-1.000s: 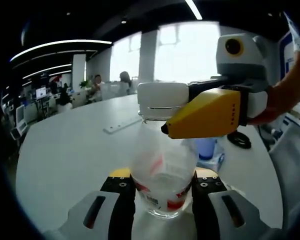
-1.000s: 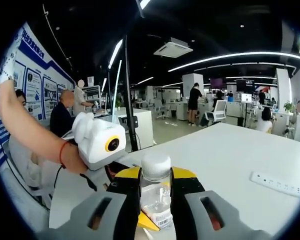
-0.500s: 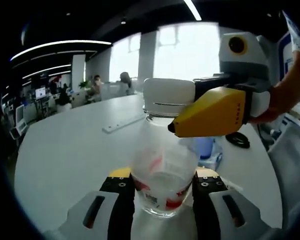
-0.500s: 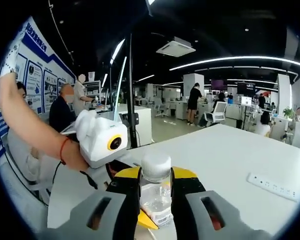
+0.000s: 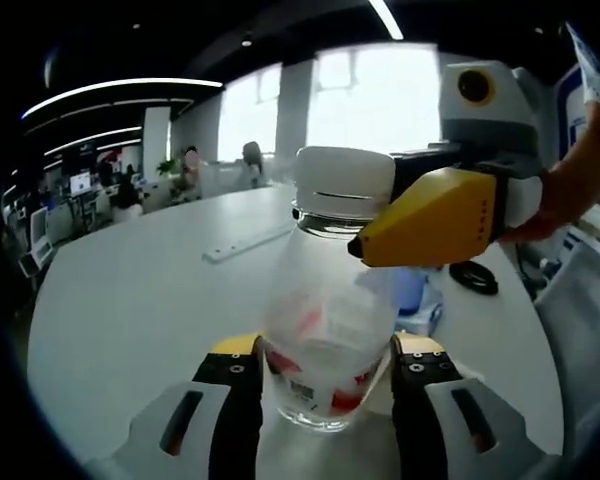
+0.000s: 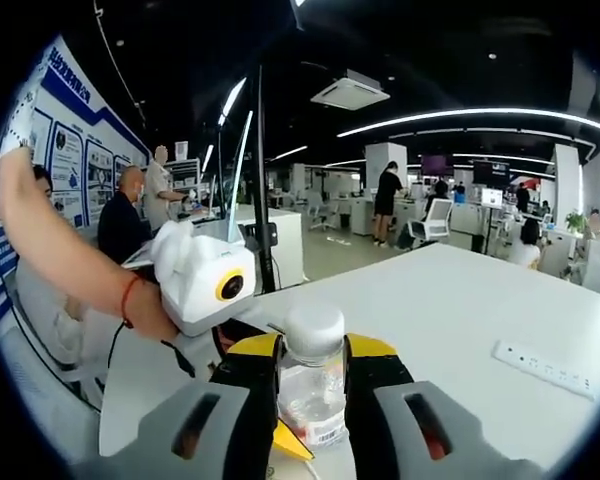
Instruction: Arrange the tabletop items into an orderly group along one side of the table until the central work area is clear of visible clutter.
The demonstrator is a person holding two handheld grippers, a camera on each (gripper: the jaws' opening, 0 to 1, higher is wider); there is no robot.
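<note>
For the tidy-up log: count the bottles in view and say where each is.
1. A clear bottle with a white cap, held between the left gripper at its base and the right gripper at its neck. Others may be hidden behind it.

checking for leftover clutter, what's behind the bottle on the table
In the left gripper view, behind the clear bottle a blue container stands on the white table; the bottle covers its left part, and what it is stays unclear.
</note>
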